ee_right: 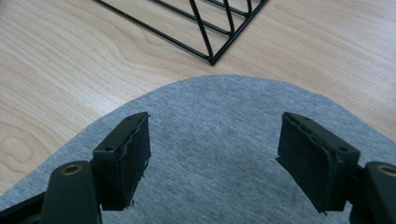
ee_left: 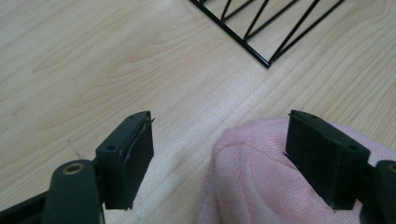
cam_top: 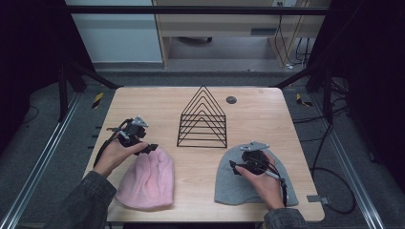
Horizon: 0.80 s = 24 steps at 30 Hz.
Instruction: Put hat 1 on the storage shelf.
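On the worktop (cam_top: 267,109) in the high view, the left tool (cam_top: 152,148) hangs at the far tip of the pink beanie (cam_top: 148,179), while the right tool (cam_top: 234,167) hovers over the grey beanie (cam_top: 229,186), both near the wire rack (cam_top: 203,119). In the left gripper view, released jaws straddle the pink crown, unpinched. In the right gripper view, the released jaws span bare grey cloth.

Black wire rack (cam_top: 202,118) upright mid-counter (cam_top: 267,119), small dark round cap (cam_top: 231,99) behind it to the right; cables on floor right.
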Each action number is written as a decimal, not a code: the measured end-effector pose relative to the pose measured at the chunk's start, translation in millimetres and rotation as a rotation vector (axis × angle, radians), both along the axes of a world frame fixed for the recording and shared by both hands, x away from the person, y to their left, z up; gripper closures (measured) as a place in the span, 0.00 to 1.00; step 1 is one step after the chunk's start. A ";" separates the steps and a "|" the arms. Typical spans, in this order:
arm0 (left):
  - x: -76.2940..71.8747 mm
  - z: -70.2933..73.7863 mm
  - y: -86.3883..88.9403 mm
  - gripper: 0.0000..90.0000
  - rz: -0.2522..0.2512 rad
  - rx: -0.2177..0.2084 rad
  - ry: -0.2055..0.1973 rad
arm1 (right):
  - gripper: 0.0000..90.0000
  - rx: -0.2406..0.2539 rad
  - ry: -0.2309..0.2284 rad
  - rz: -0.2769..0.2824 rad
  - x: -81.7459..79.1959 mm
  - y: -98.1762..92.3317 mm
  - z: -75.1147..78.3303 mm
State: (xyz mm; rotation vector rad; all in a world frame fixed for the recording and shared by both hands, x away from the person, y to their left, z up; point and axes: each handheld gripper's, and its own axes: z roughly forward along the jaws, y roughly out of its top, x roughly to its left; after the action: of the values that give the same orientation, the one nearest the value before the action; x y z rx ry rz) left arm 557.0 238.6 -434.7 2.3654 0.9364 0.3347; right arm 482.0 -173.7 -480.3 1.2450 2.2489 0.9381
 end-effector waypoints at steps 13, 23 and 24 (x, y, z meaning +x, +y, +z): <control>-6.8 -27.3 0.6 0.28 0.002 0.024 0.043 | 0.28 -0.005 0.022 0.013 0.0 2.5 -1.6; -8.9 -36.8 -1.3 0.47 -0.017 -0.003 0.084 | 0.28 -0.014 0.030 0.027 0.3 4.9 -3.0; -9.6 -36.7 -2.1 0.52 -0.031 -0.005 0.087 | 0.28 -0.013 0.030 0.024 0.1 4.9 -2.9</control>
State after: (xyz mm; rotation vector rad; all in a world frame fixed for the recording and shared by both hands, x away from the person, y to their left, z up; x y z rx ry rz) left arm 547.4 236.6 -471.4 2.4040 0.9387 0.2187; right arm 482.1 -168.8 -483.2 1.2366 2.2947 0.9174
